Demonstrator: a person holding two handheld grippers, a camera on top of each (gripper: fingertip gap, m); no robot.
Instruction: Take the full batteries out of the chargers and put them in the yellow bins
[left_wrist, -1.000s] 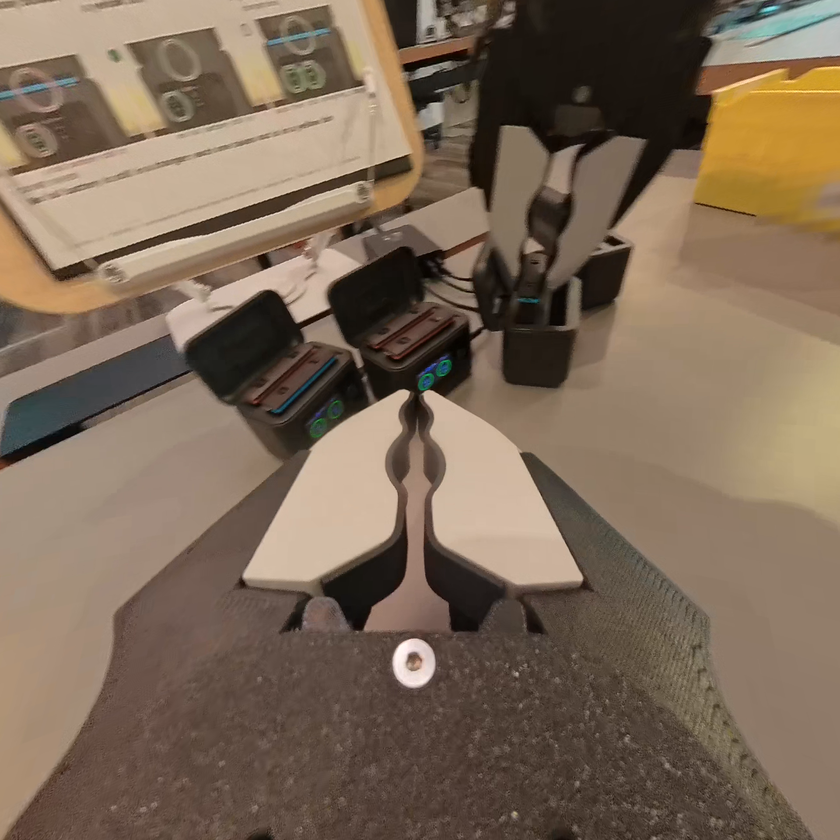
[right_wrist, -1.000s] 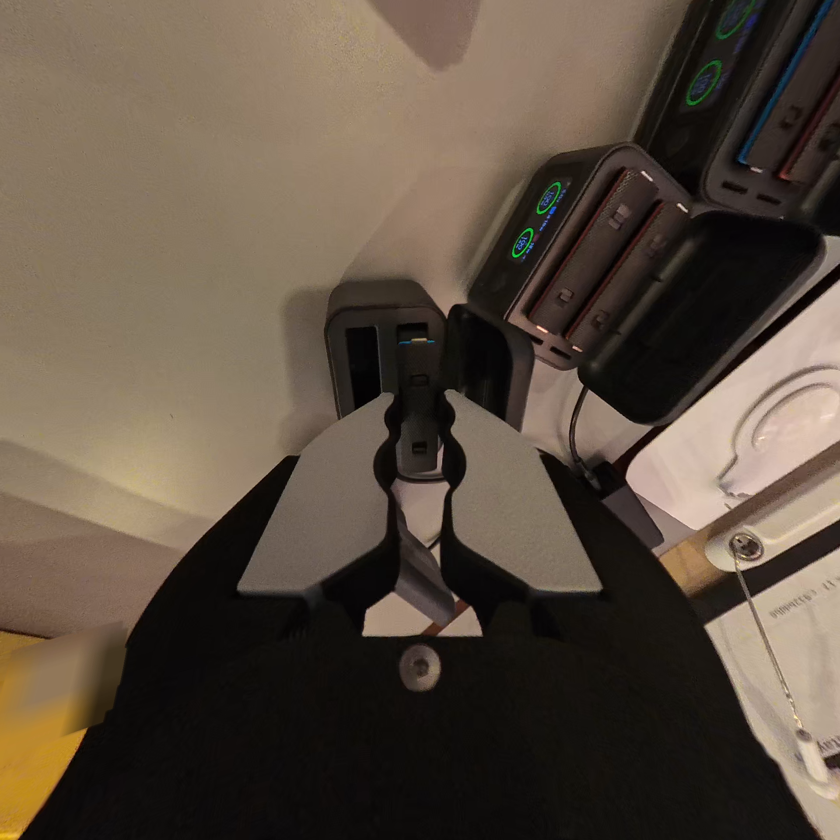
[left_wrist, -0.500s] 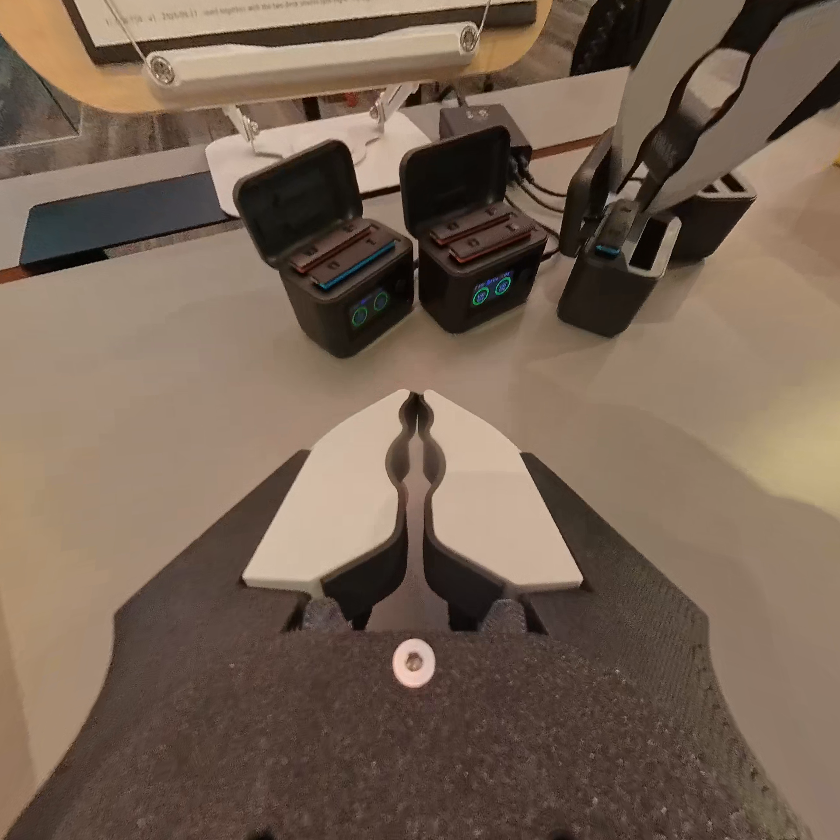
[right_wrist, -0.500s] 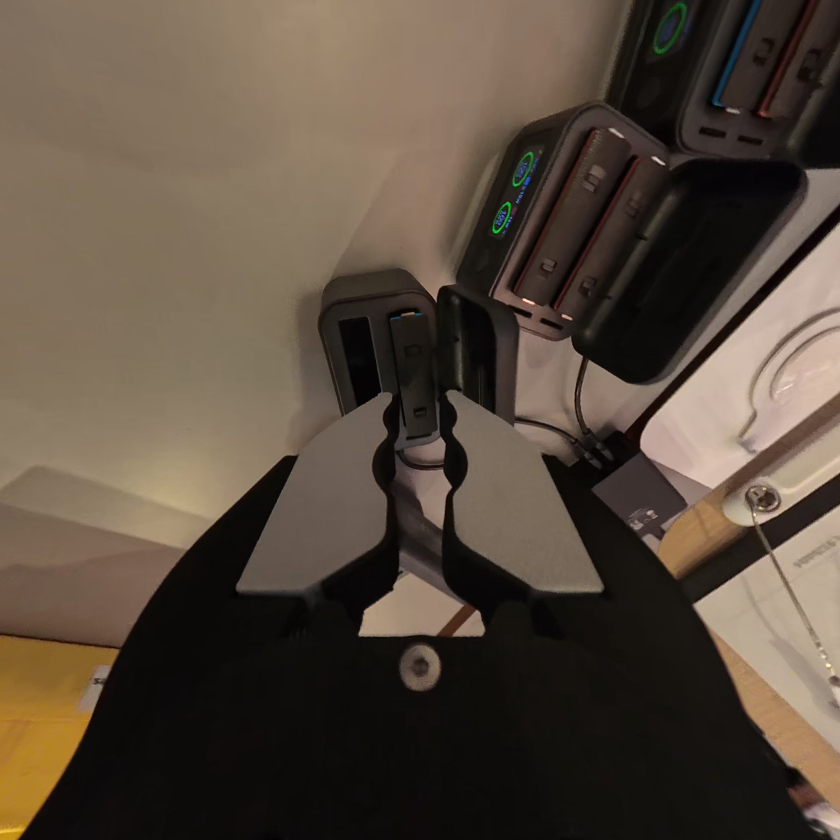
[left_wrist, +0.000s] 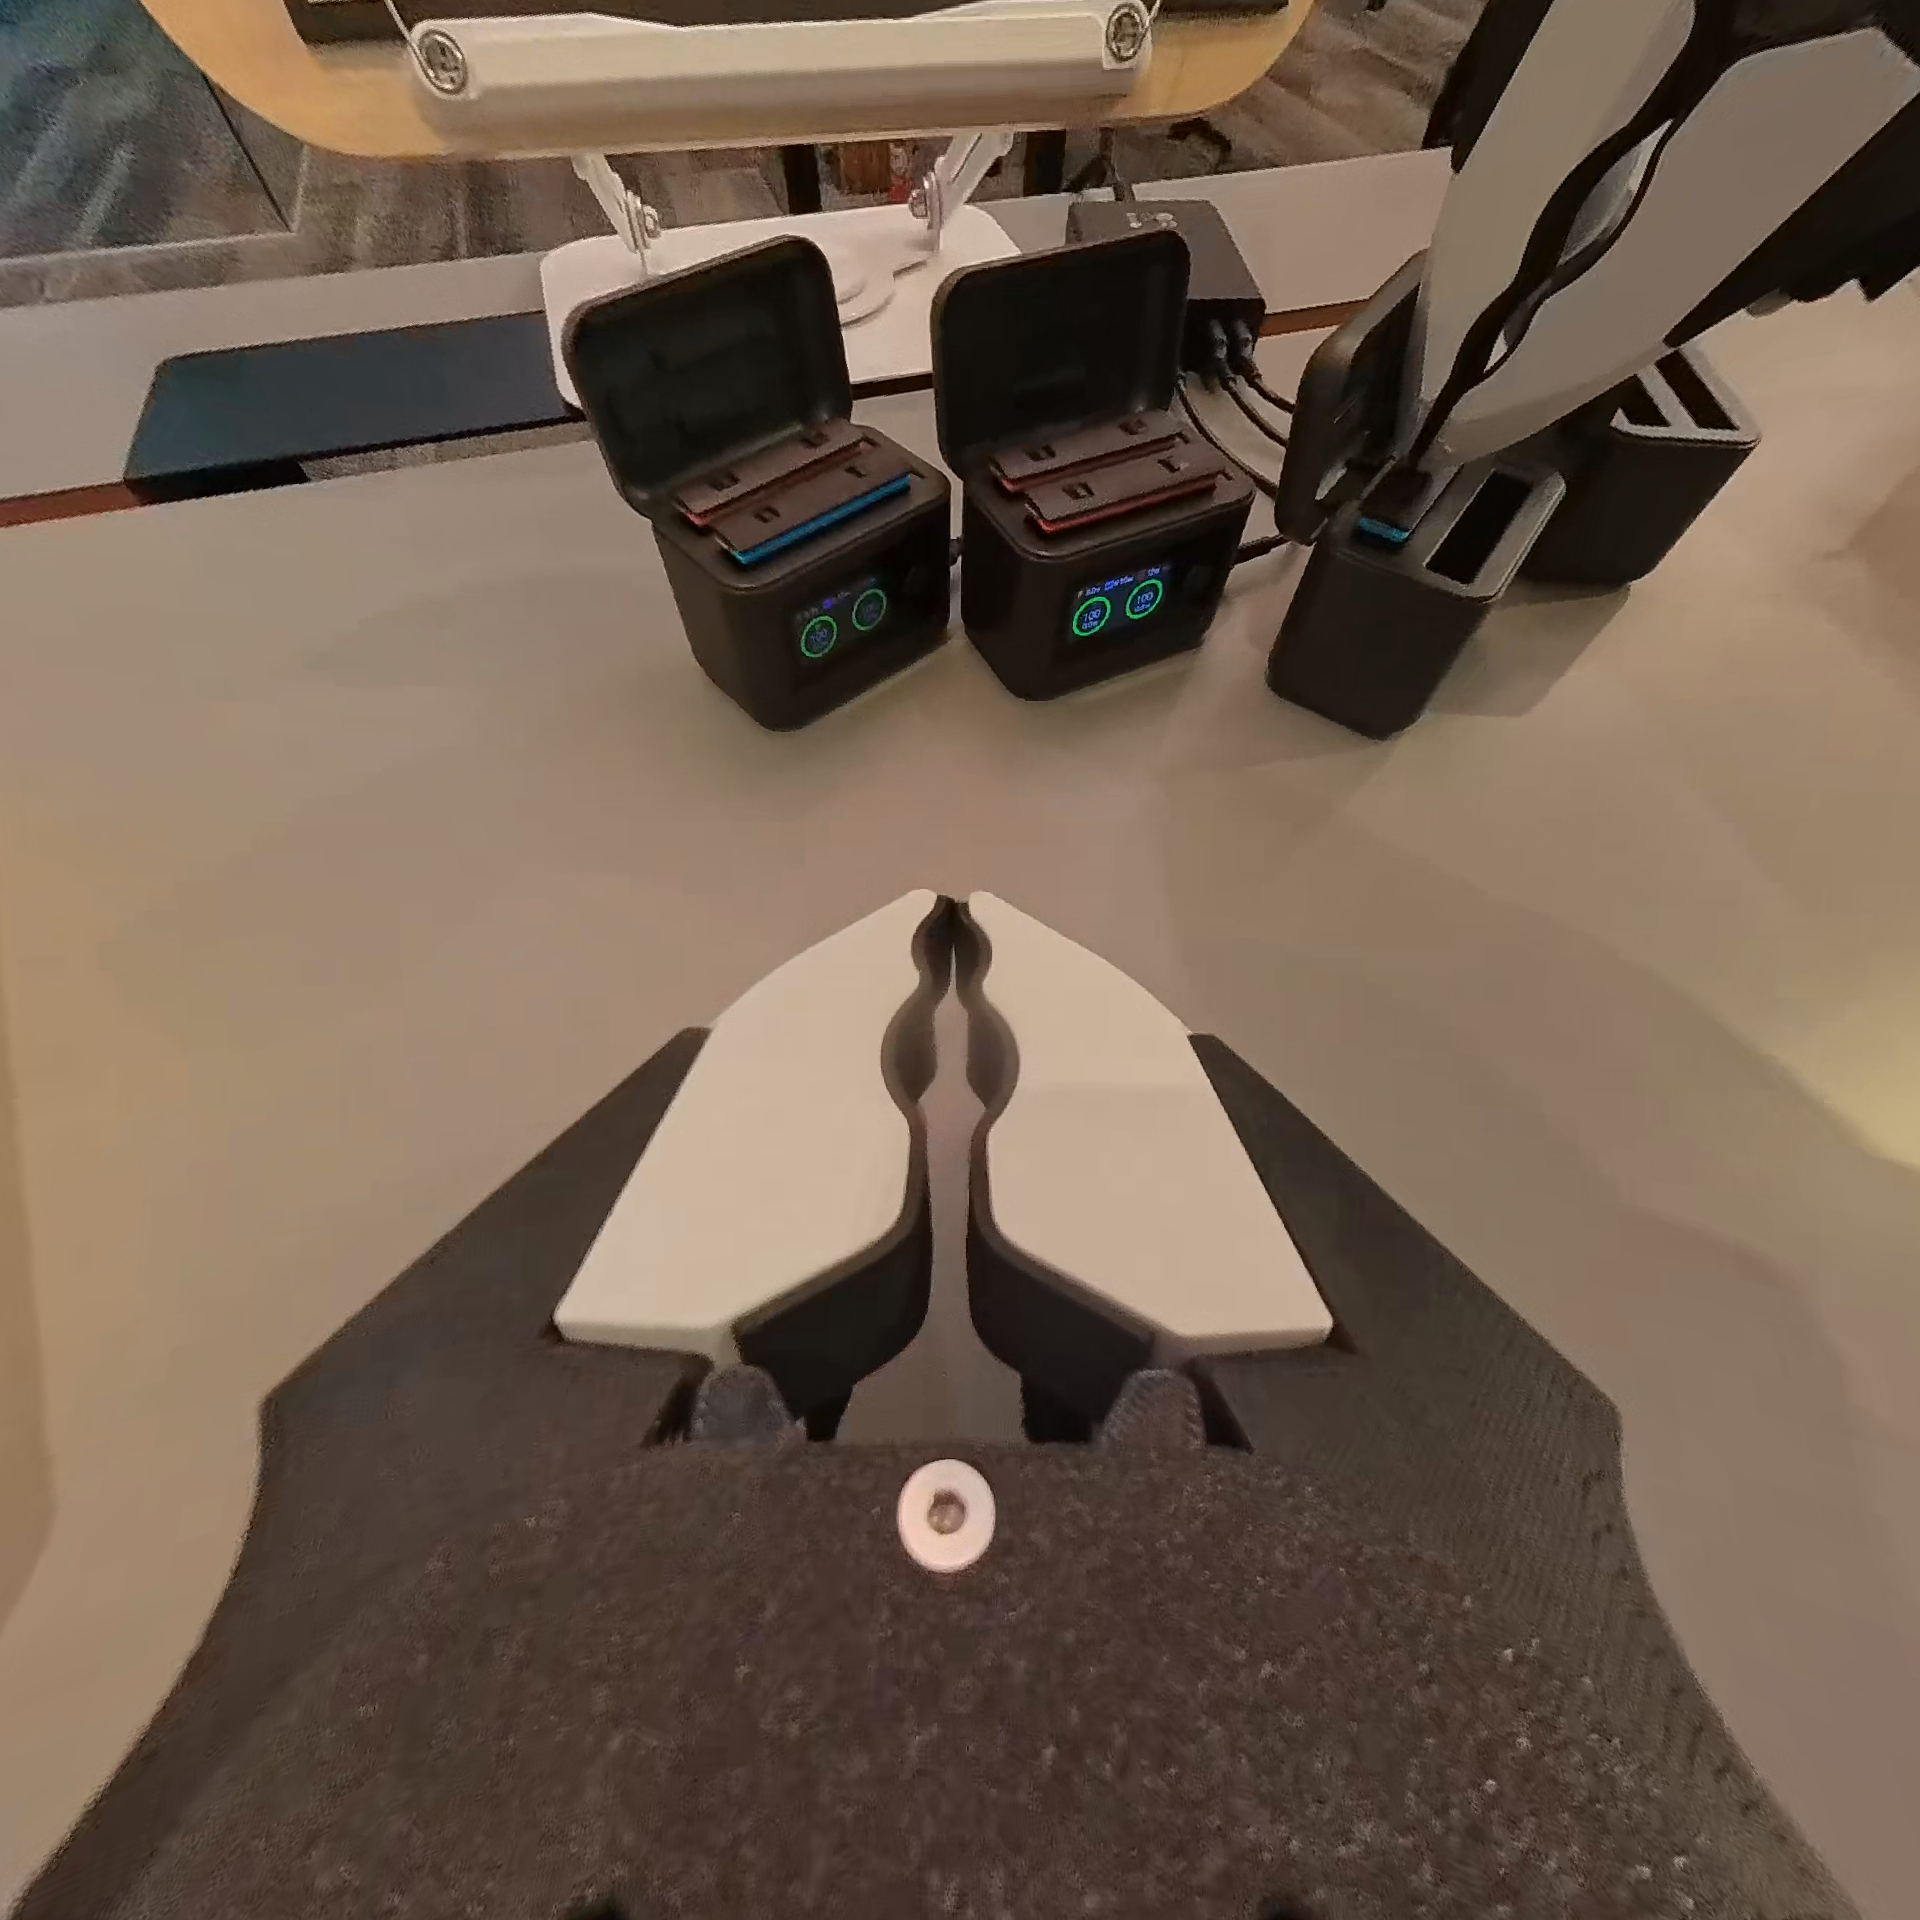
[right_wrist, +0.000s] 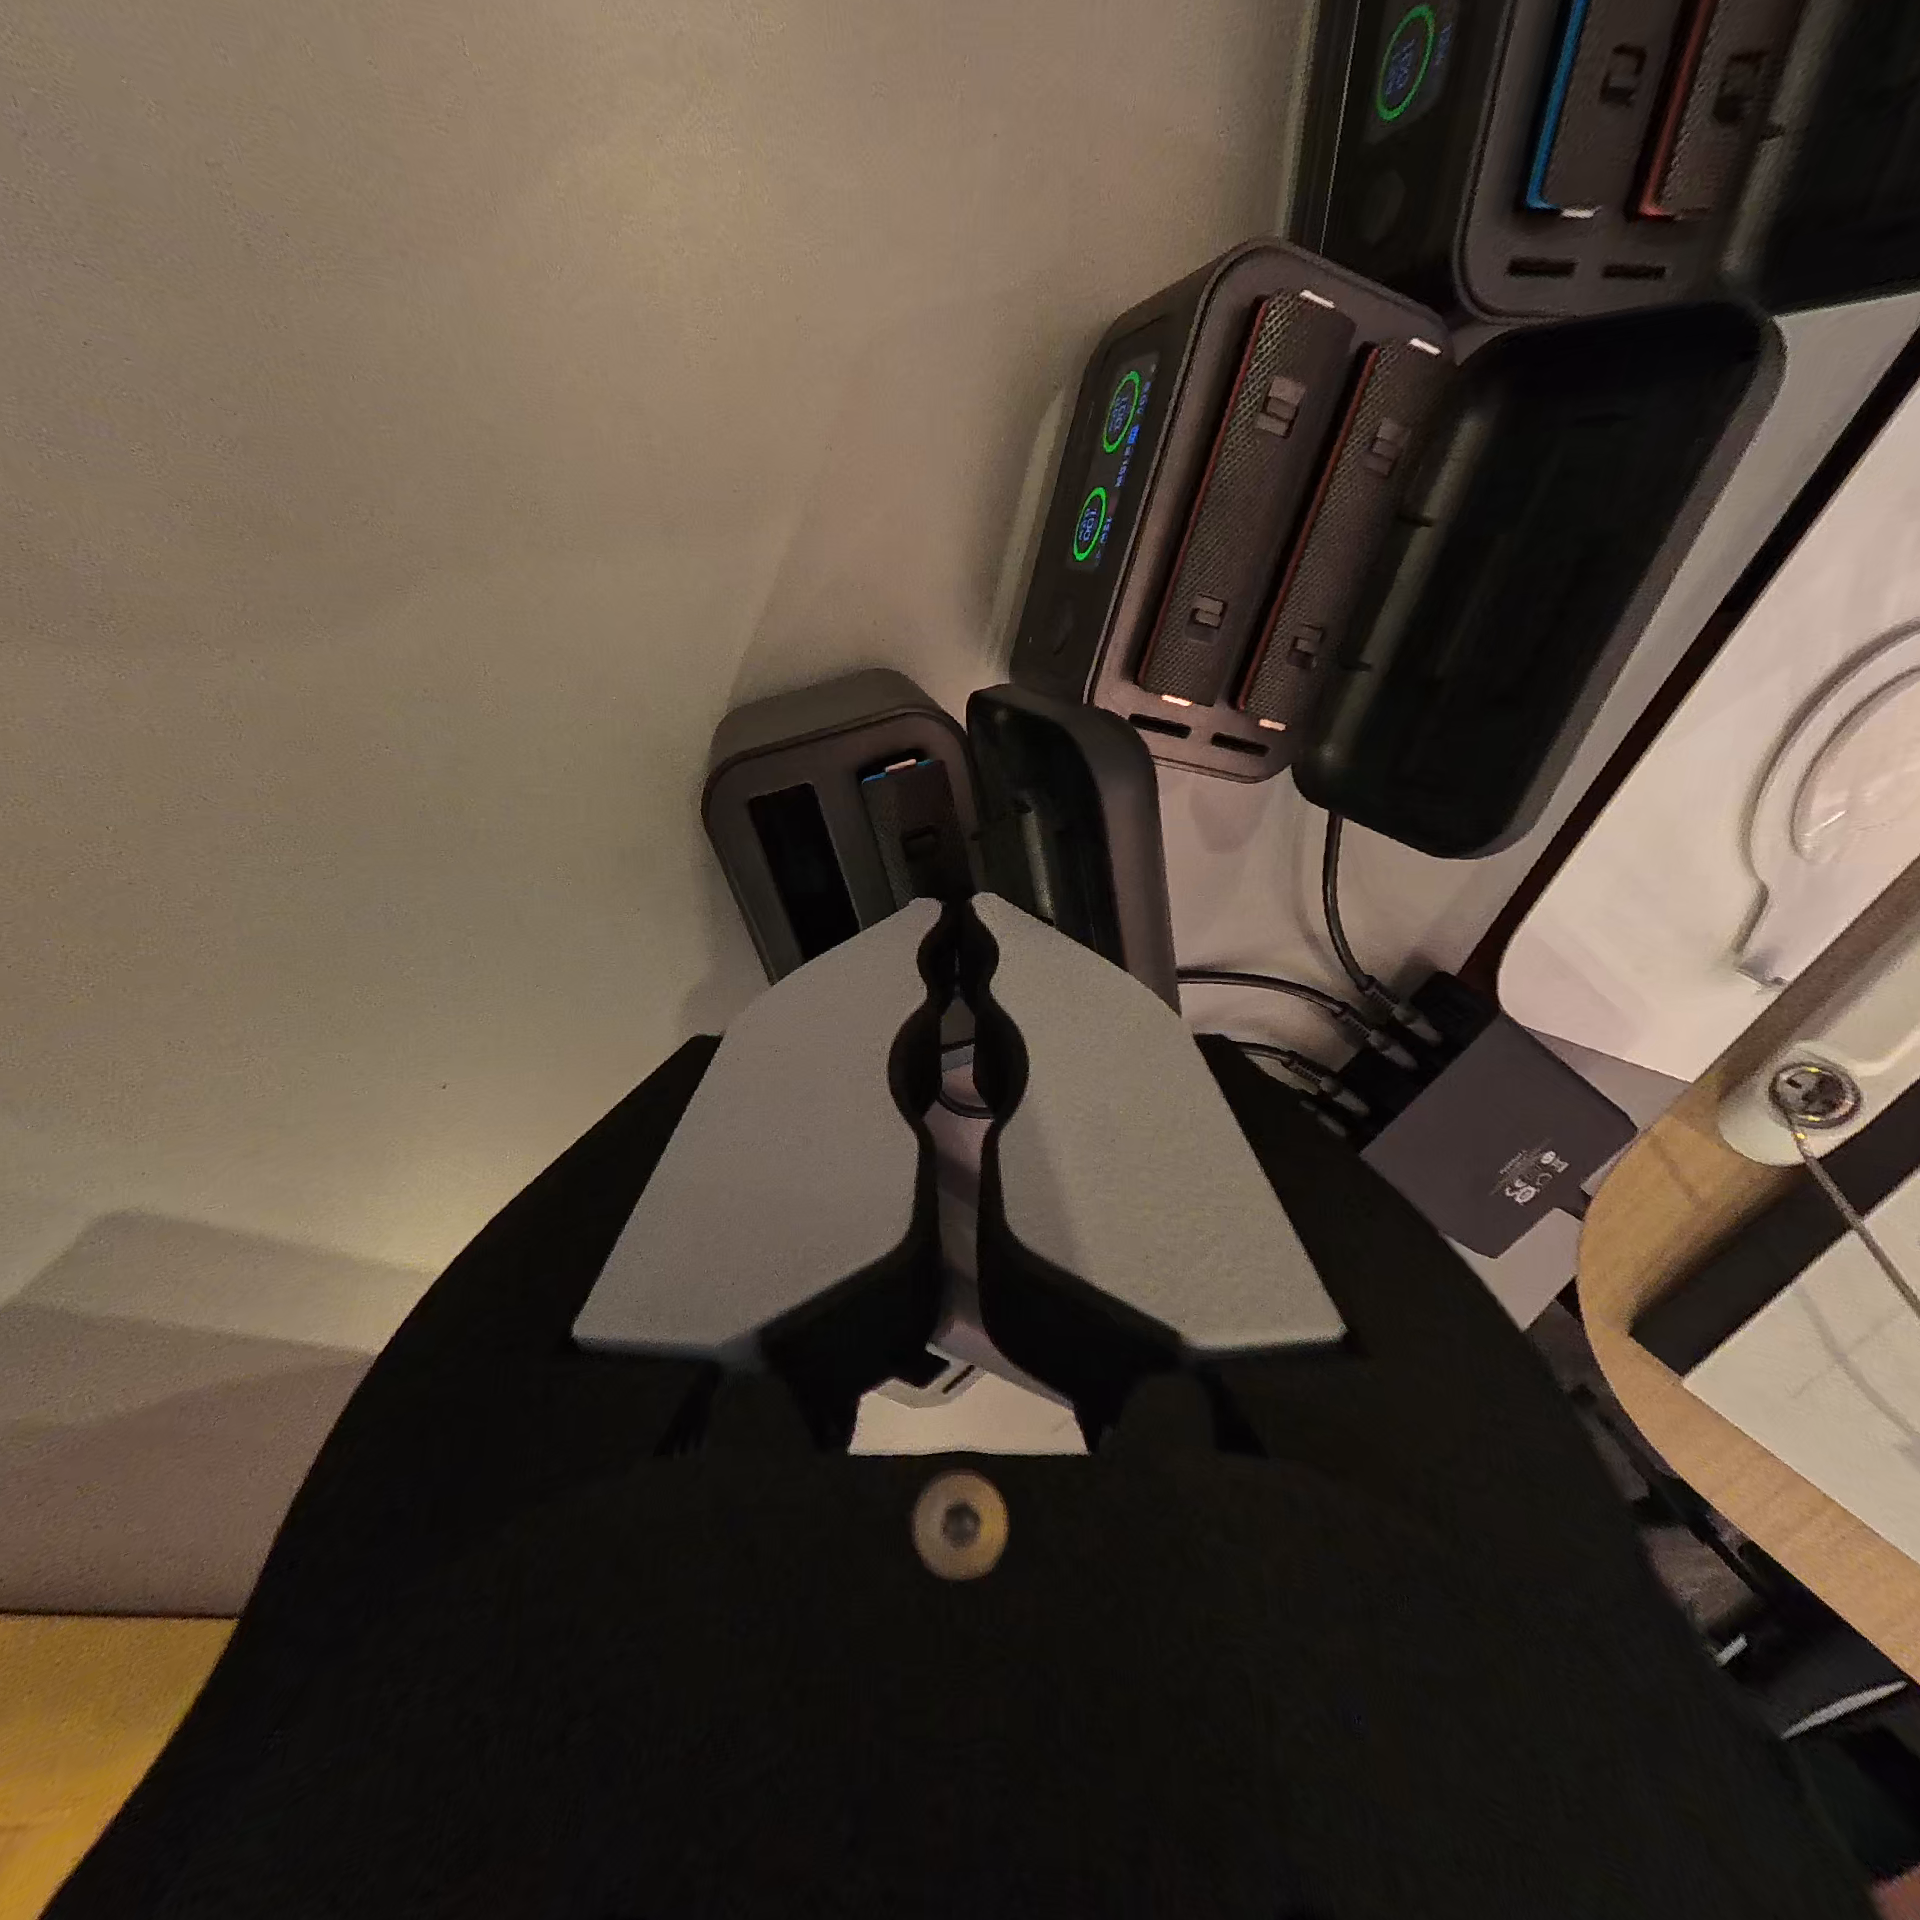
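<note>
While the blue-edged battery (left_wrist: 1387, 516) sits partly raised in the rear slot of the third charger (left_wrist: 1382, 613), the step in hand looks like drawing it clear, and doing that well probably means pulling straight up along the slot so it does not bind against the charger's open lid (left_wrist: 1335, 416).

Taking that third charger as the landmark: well to its left stands the first charger (left_wrist: 800, 582), lid open, with a red-edged and a blue-edged battery seated and its green rings lit. Just left of the landmark is the second charger (left_wrist: 1107, 561), also open, with two red-edged batteries. Nearer the camera than all of these, the left gripper (left_wrist: 951, 909) hangs over the bare table (left_wrist: 416, 883), jaws closed together on nothing and pointed level toward the row.

At the landmark itself, the right gripper (right_wrist: 956, 909) comes down steeply from above, its jaws narrowed to a thin gap at the battery's top; a firm hold seems likely, though the contact is hidden. The front slot is empty. A further charger (left_wrist: 1642, 468) stands just right of the landmark. A yellow bin (right_wrist: 94, 1745) shows only as a sliver in the right wrist view.
</note>
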